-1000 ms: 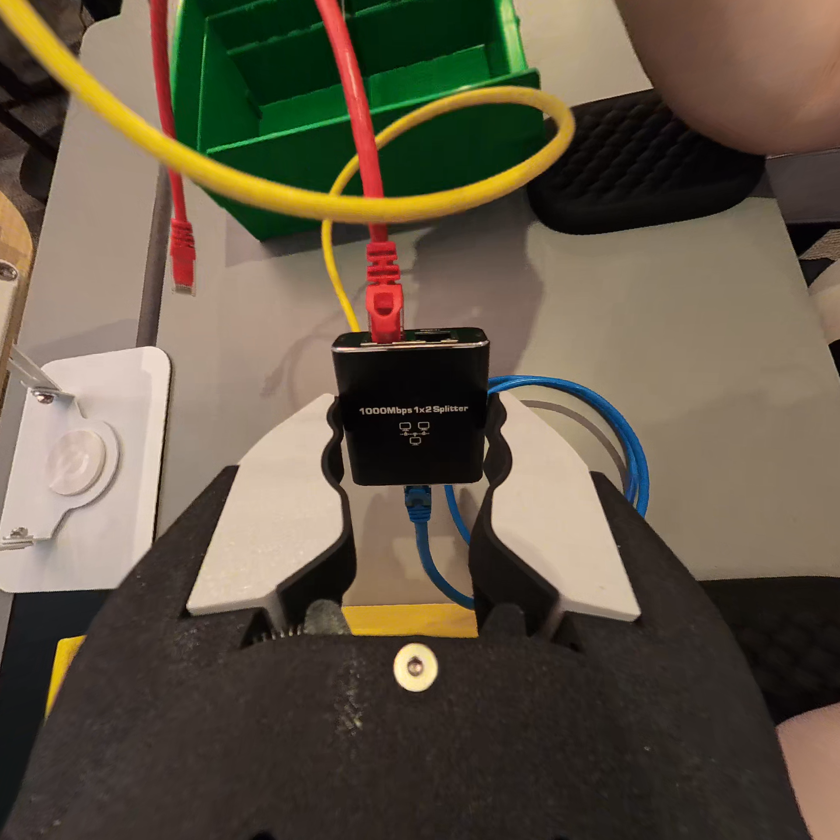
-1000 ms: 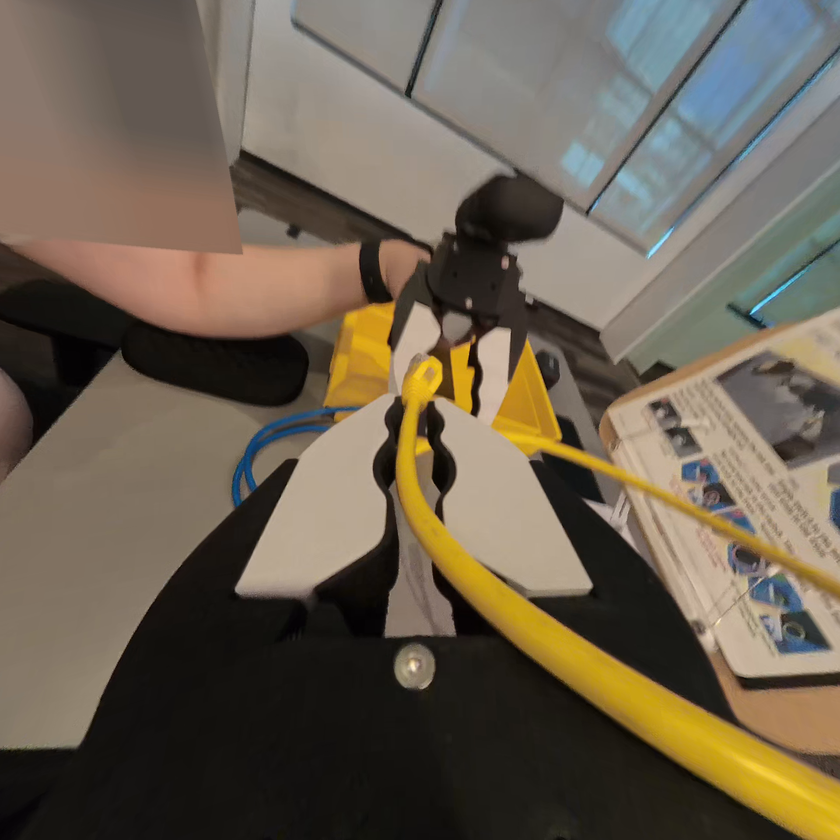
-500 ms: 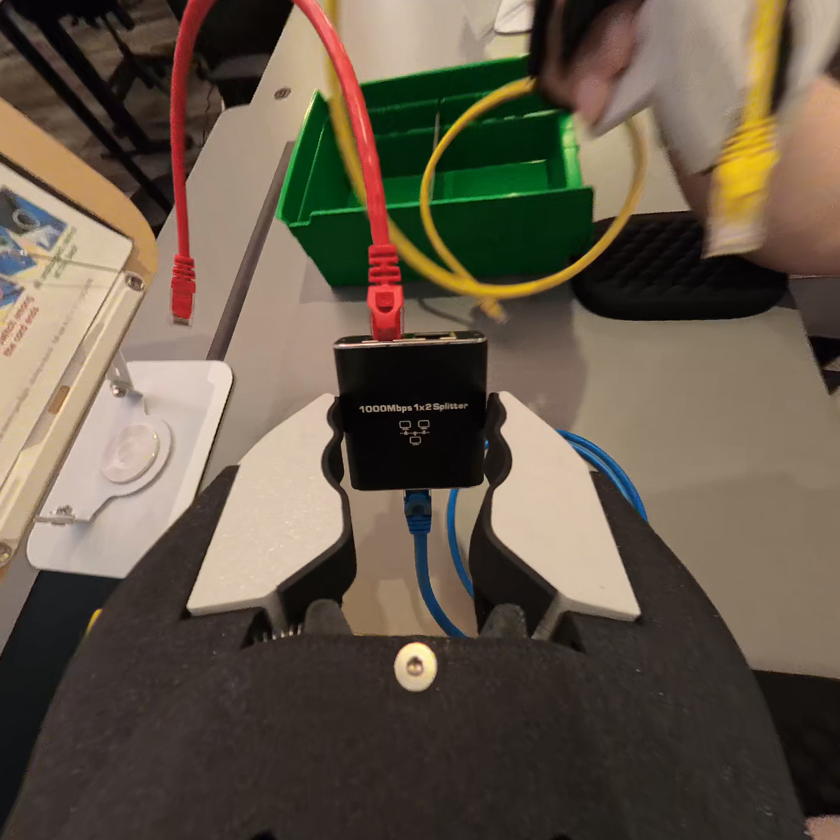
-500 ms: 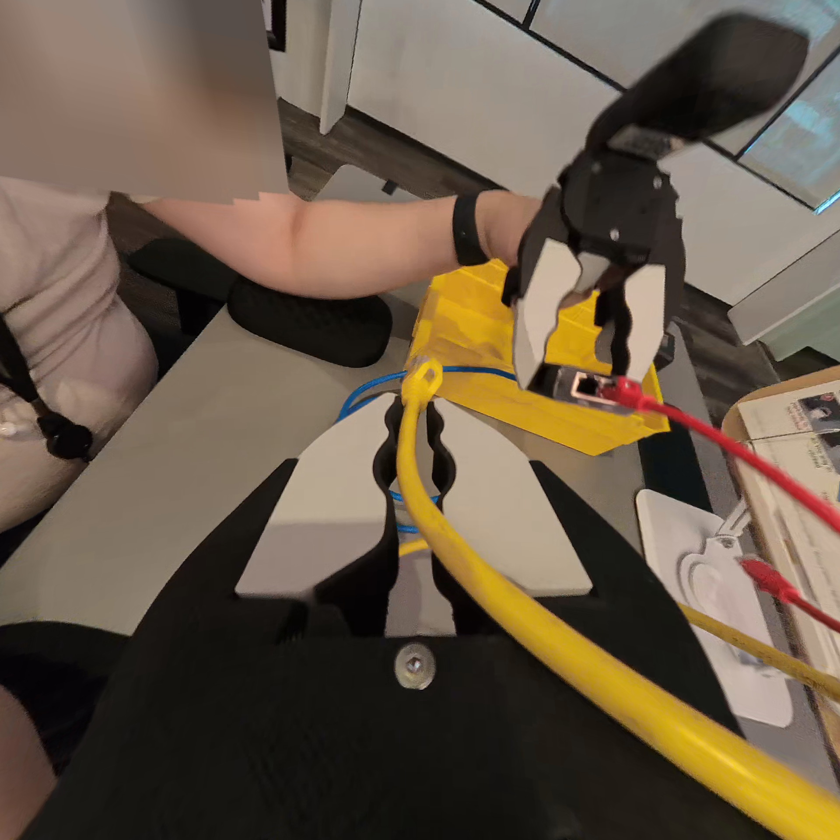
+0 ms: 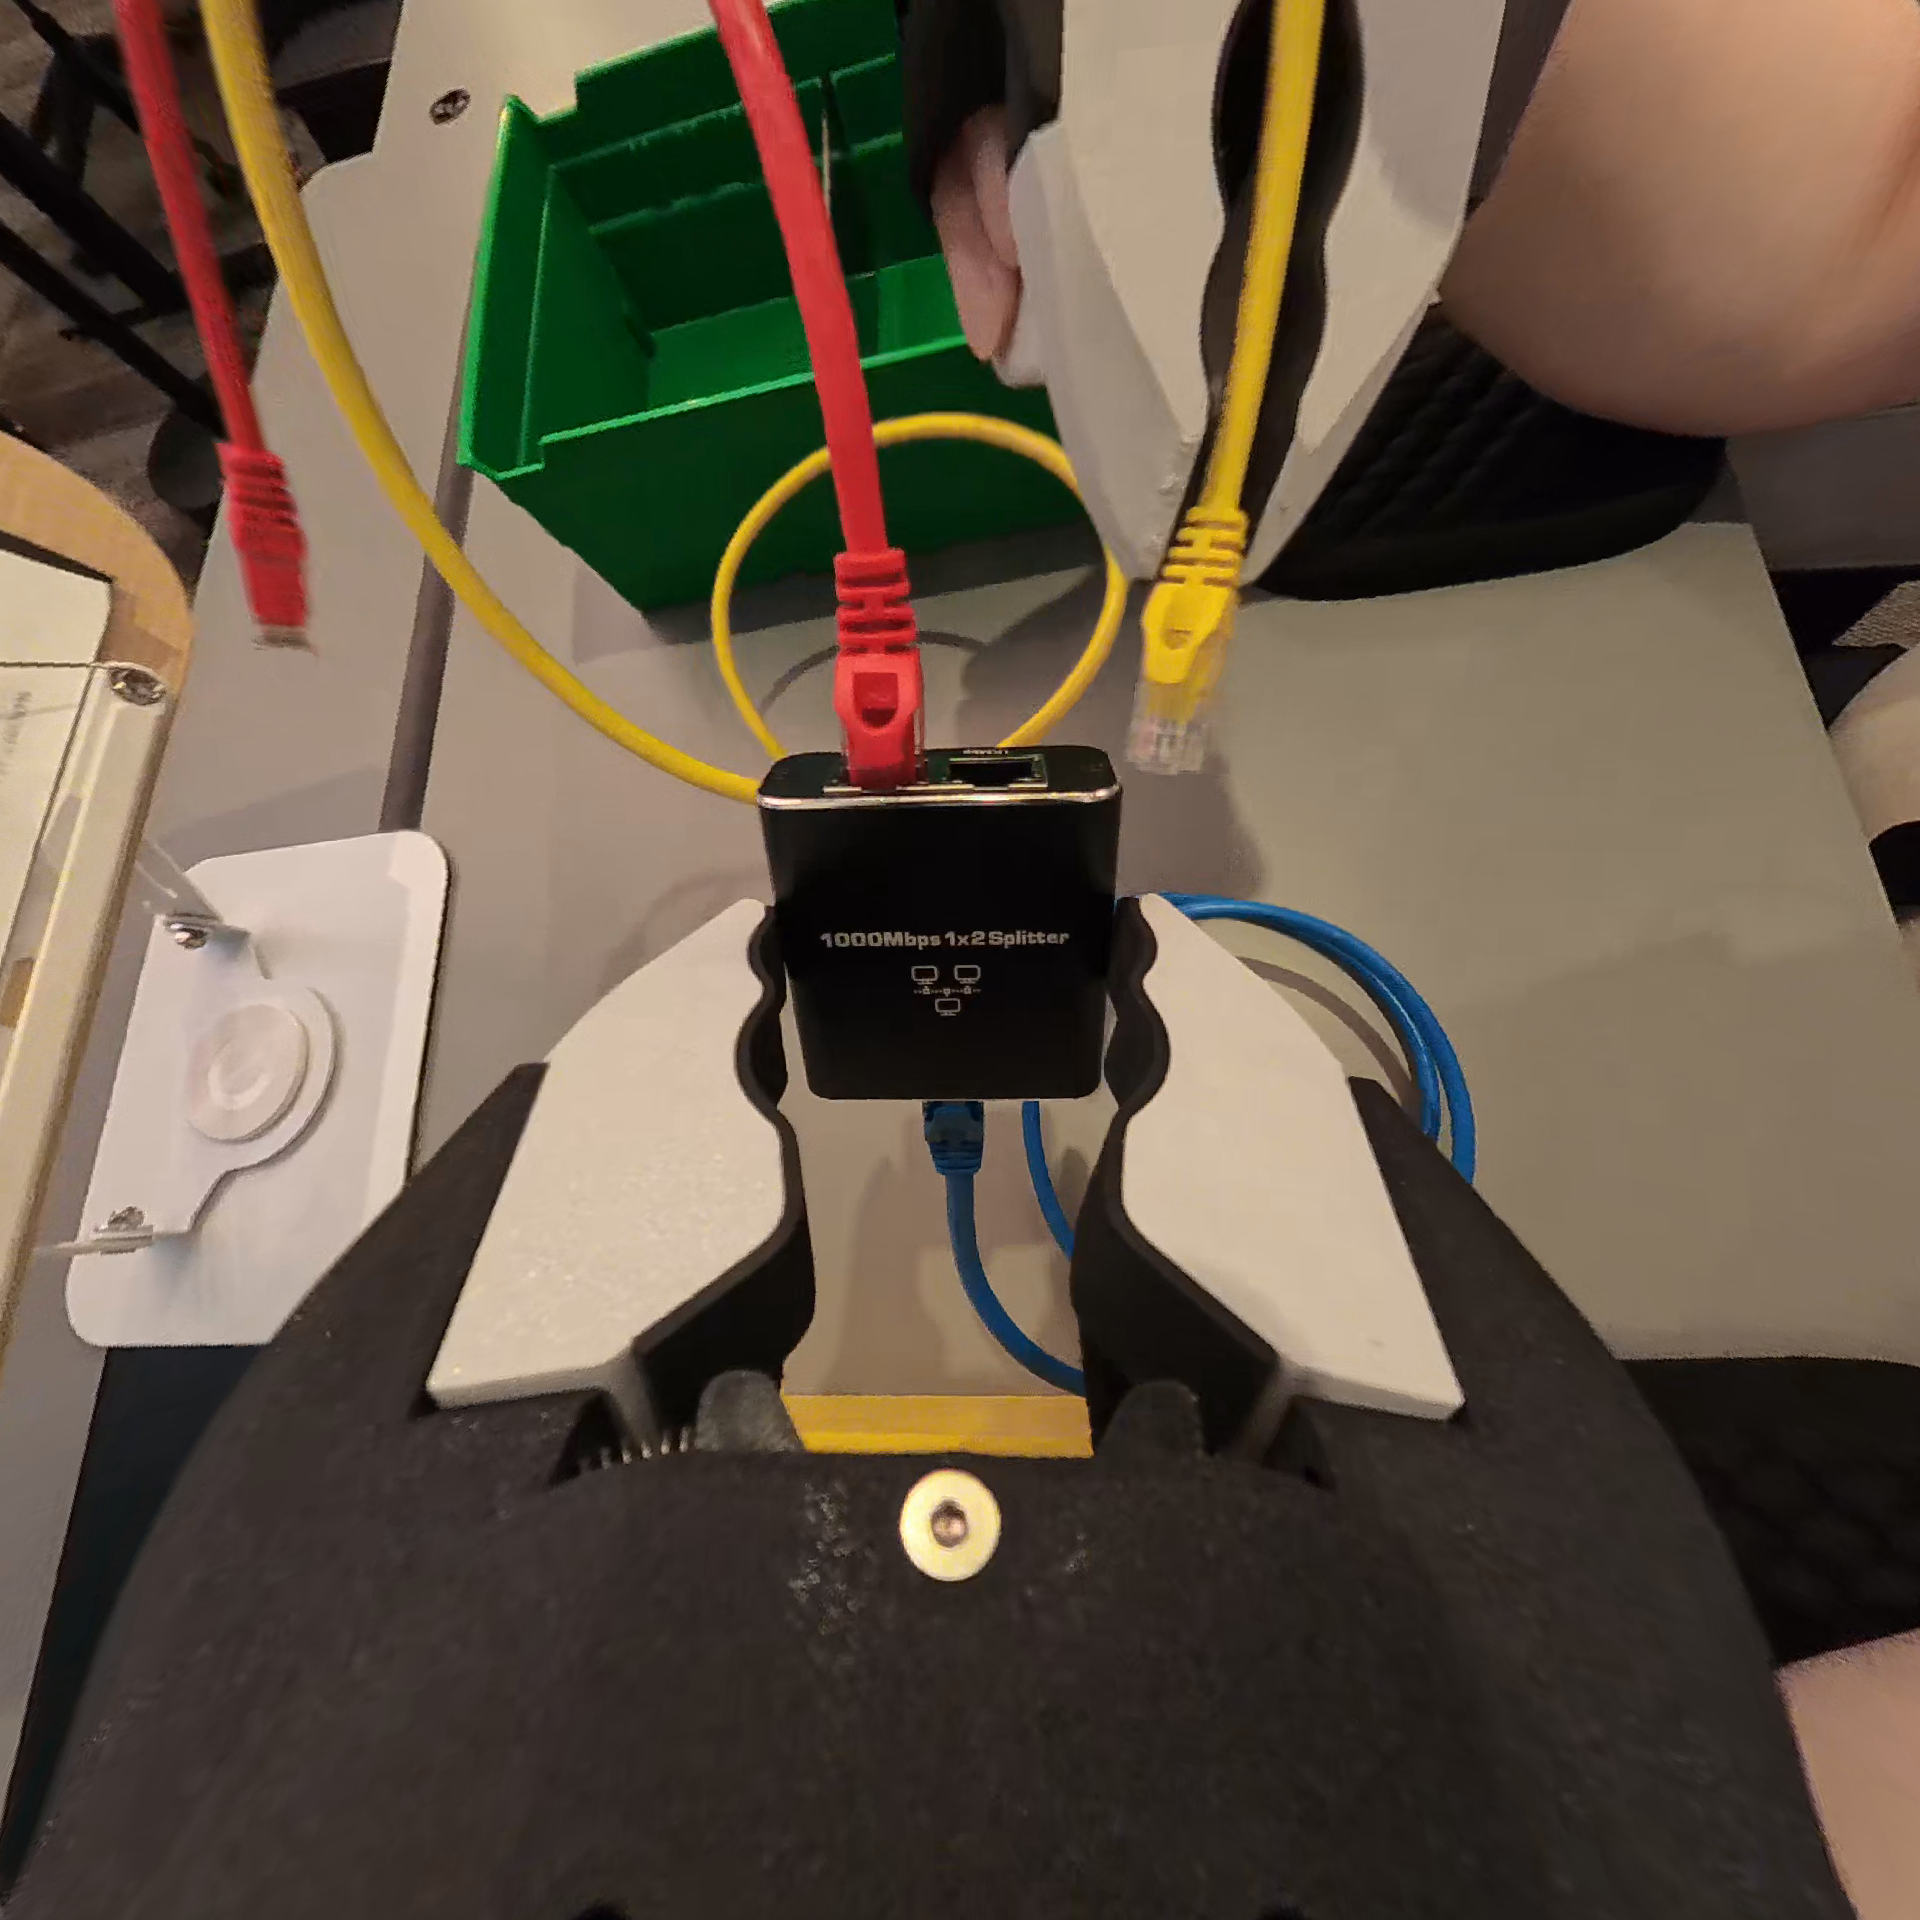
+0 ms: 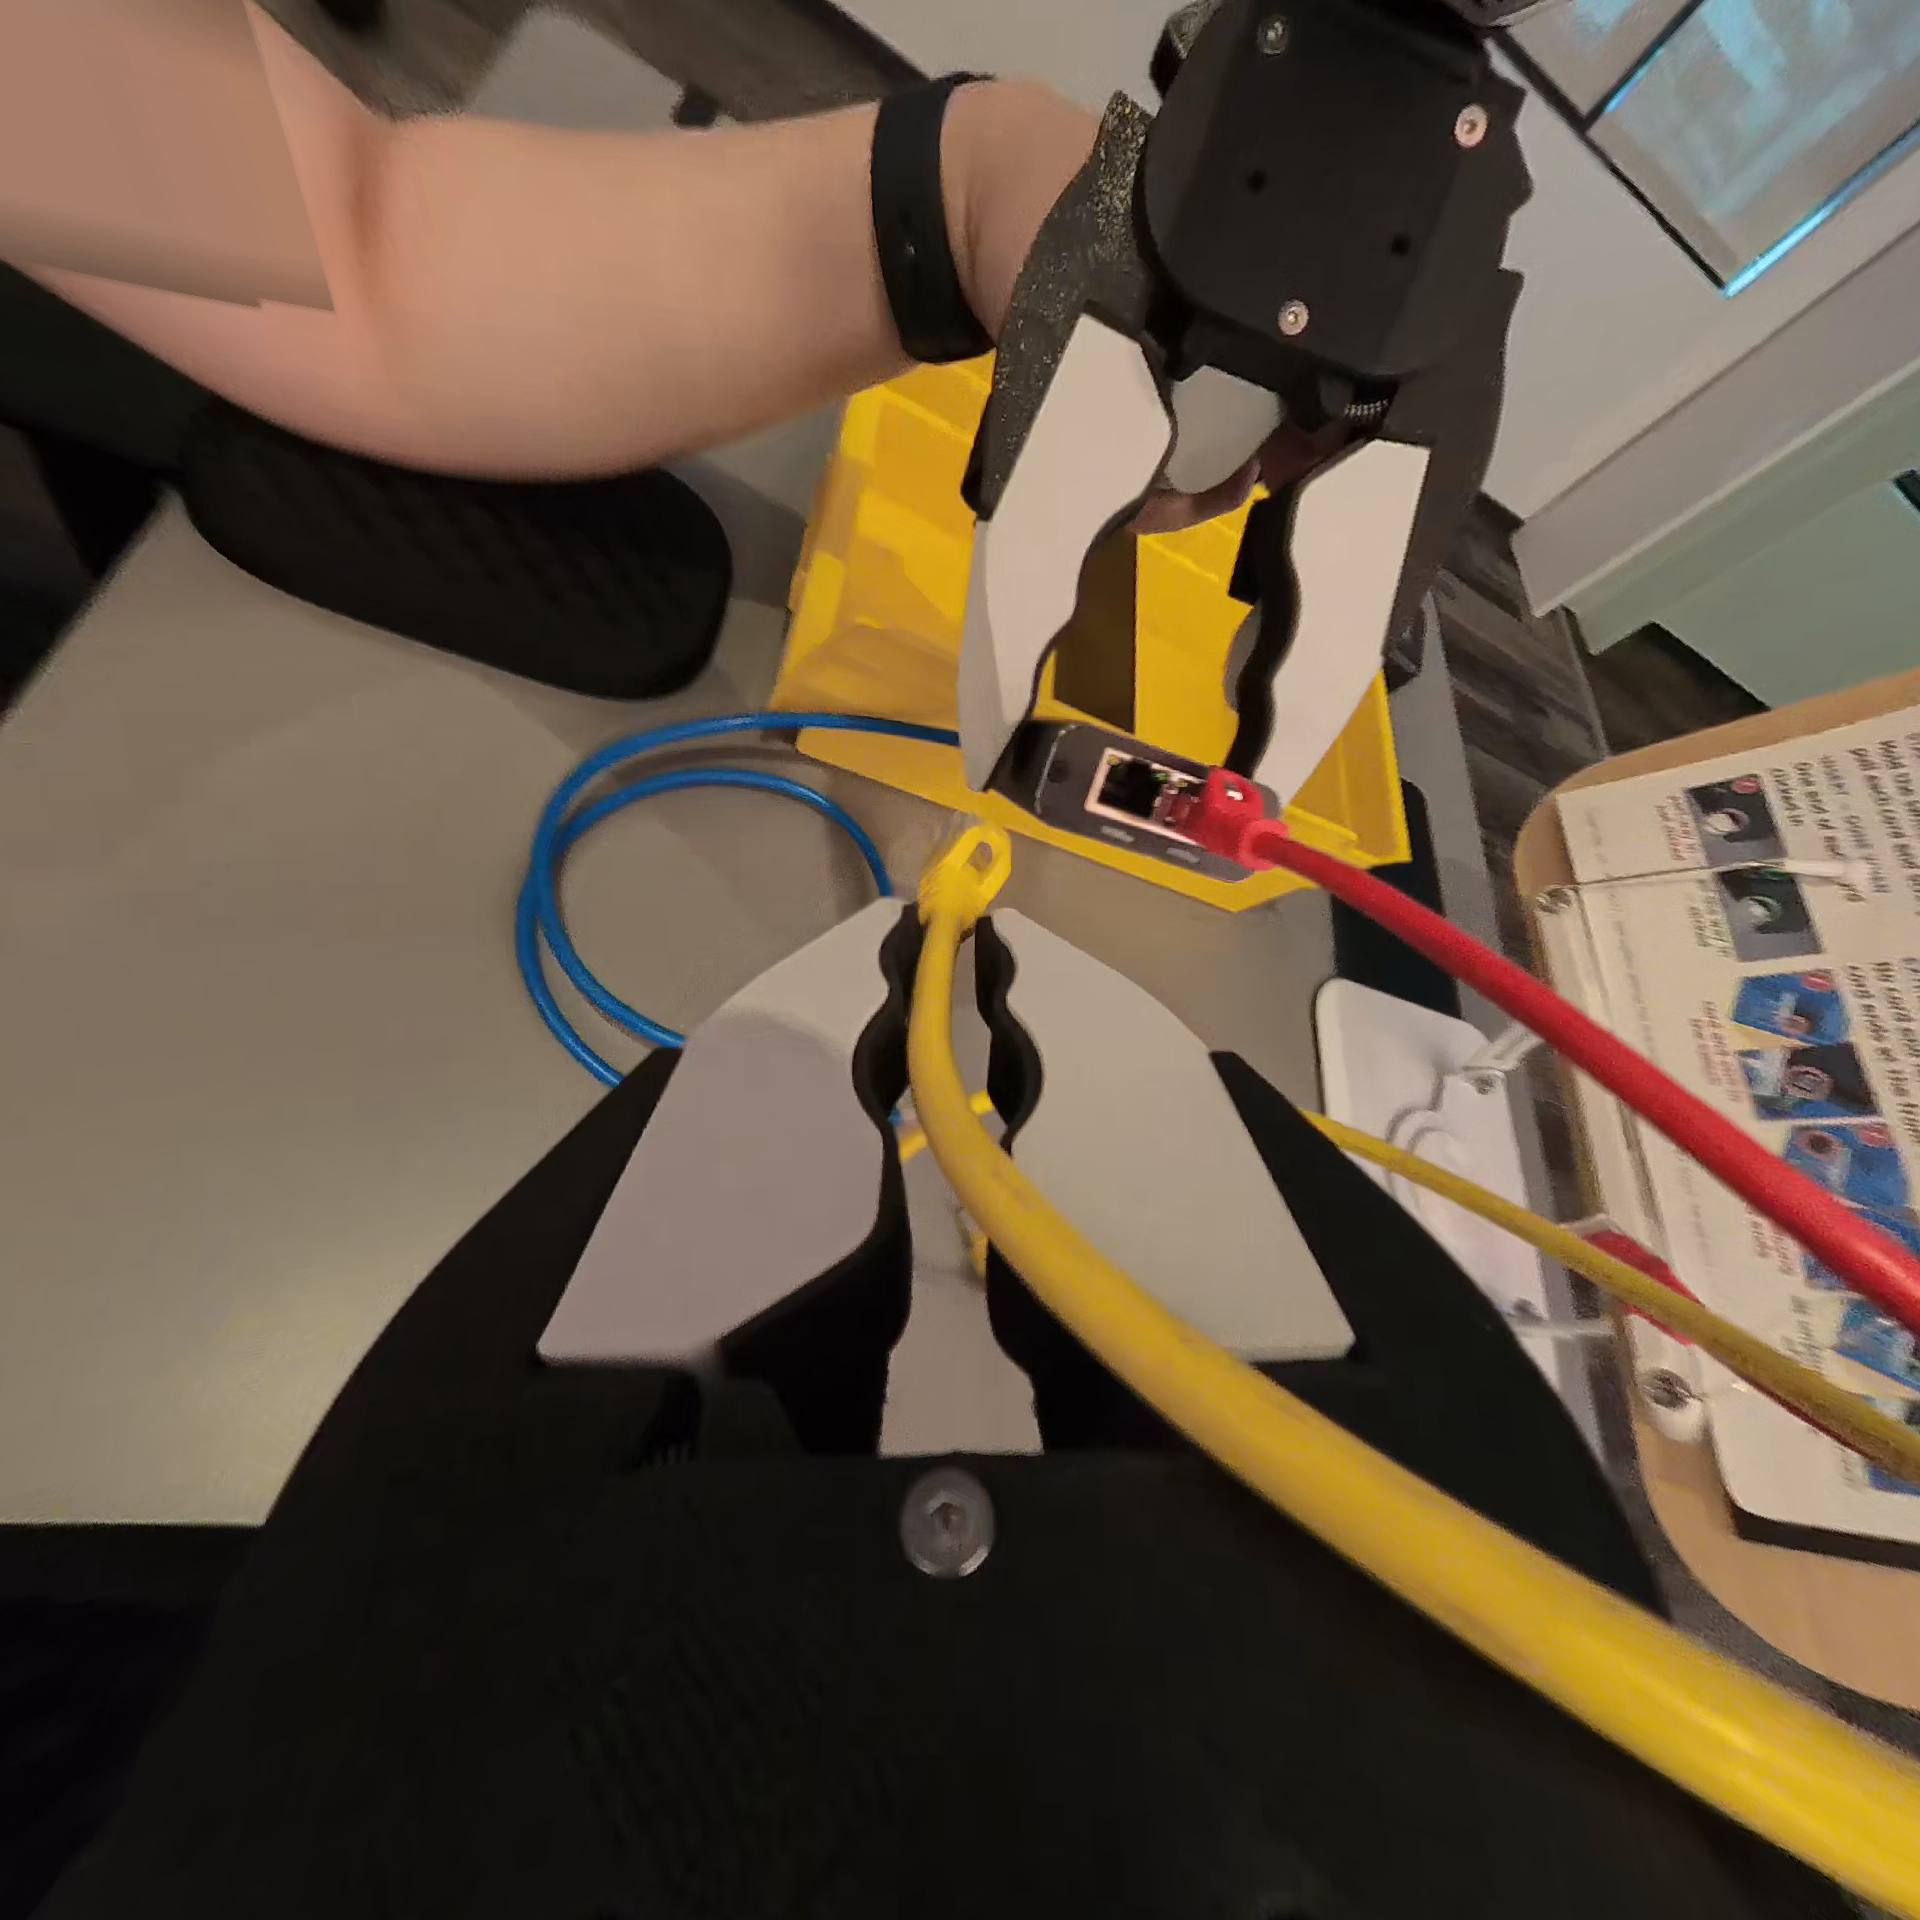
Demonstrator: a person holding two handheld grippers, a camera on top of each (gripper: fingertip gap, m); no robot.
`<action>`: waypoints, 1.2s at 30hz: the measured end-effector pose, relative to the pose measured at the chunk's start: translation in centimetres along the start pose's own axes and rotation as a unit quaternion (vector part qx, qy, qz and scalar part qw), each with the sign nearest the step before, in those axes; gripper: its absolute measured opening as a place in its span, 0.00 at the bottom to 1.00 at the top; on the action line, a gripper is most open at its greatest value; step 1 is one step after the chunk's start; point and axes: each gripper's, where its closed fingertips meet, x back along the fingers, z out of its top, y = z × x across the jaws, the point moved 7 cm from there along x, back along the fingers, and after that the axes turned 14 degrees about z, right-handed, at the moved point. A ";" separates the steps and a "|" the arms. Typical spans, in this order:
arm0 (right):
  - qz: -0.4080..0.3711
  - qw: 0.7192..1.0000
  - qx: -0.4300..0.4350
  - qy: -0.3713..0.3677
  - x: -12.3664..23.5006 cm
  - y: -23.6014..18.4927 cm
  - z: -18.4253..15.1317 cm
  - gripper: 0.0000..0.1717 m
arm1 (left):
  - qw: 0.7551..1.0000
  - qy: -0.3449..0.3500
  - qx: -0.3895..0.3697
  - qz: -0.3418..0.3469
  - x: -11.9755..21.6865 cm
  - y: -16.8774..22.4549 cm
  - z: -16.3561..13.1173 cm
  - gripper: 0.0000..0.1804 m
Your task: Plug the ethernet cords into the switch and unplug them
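While our left gripper [image 5: 943, 997] clamps the boxy black switch [image 5: 940, 925], our right gripper [image 6: 951, 935], nearly closed, pinches the round yellow cord [image 6: 935, 997].

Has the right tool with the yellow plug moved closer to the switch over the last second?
Yes. The yellow plug now hangs just right of the switch; earlier it was nowhere near it.

On your grey table [image 5: 1455, 831], a green divided bin [image 5: 665, 343] faces a yellow bin [image 6: 894, 582], a white plate [image 5: 260, 1091] beside the green one.
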 end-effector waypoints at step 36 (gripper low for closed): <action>-0.009 0.999 0.032 0.038 3.4 -1.1 -1.3 0.04 | 0.988 -0.143 0.039 -0.034 -6.3 0.6 -2.9 0.33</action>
